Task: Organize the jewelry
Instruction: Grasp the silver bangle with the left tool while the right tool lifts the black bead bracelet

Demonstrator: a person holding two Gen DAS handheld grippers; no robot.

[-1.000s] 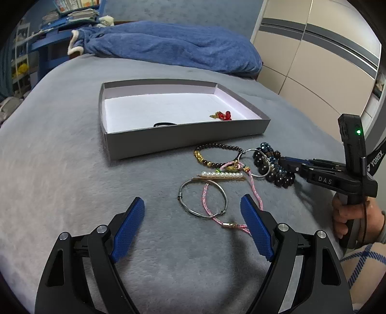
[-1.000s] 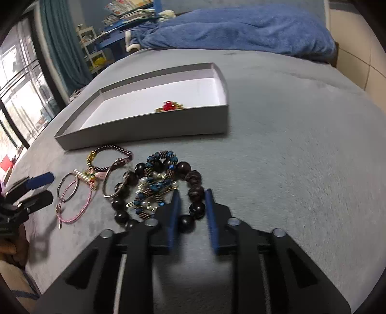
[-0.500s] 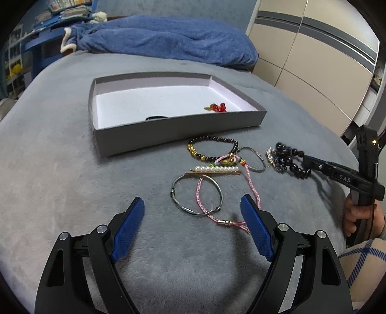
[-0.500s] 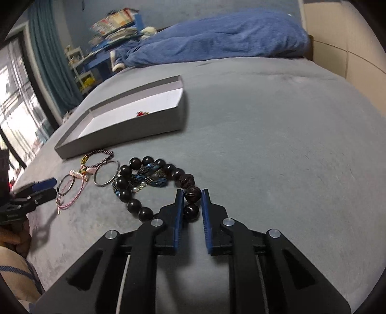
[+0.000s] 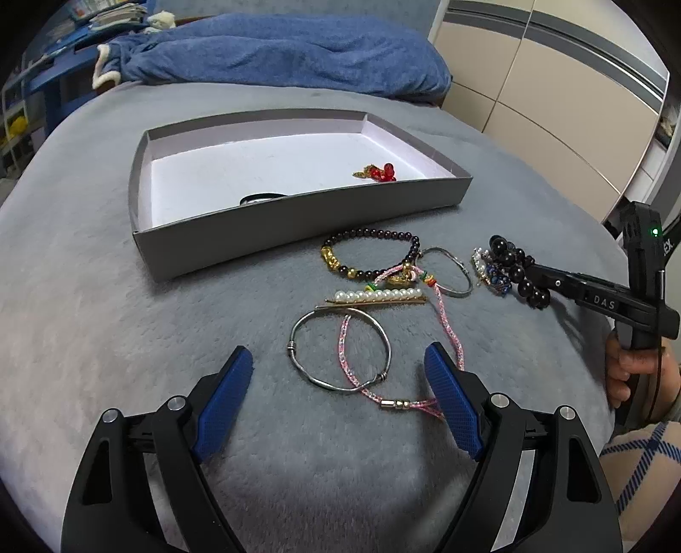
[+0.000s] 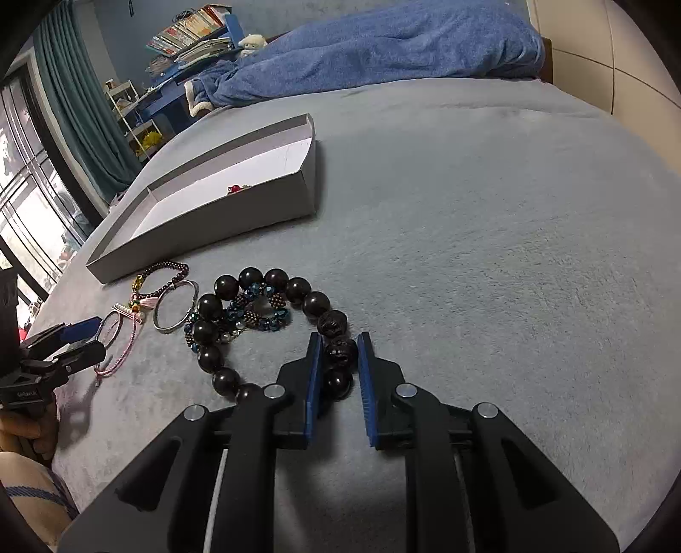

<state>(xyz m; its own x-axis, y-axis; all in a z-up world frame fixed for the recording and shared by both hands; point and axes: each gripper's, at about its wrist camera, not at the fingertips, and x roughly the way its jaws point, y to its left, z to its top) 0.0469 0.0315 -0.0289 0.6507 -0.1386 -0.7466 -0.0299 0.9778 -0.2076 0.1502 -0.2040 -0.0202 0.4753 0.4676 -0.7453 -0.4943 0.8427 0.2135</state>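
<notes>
Right now the right gripper (image 6: 337,361) pinches the big dark bead bracelet (image 6: 272,314) near the grey box (image 5: 298,204); the tangled blue beaded strand (image 6: 255,310) may snag, while the left gripper (image 5: 340,383) gapes empty

A big grey bed cover (image 6: 489,204) fills most of both views. A blue blanket (image 5: 272,59) lies bunched up at the far end of it. Past the blanket there are blue shelves with books (image 6: 187,38) and a small white soft toy (image 6: 252,41). A green curtain (image 6: 68,98) hangs by a window, and tan cupboard doors (image 5: 549,93) stand on the other side
</notes>
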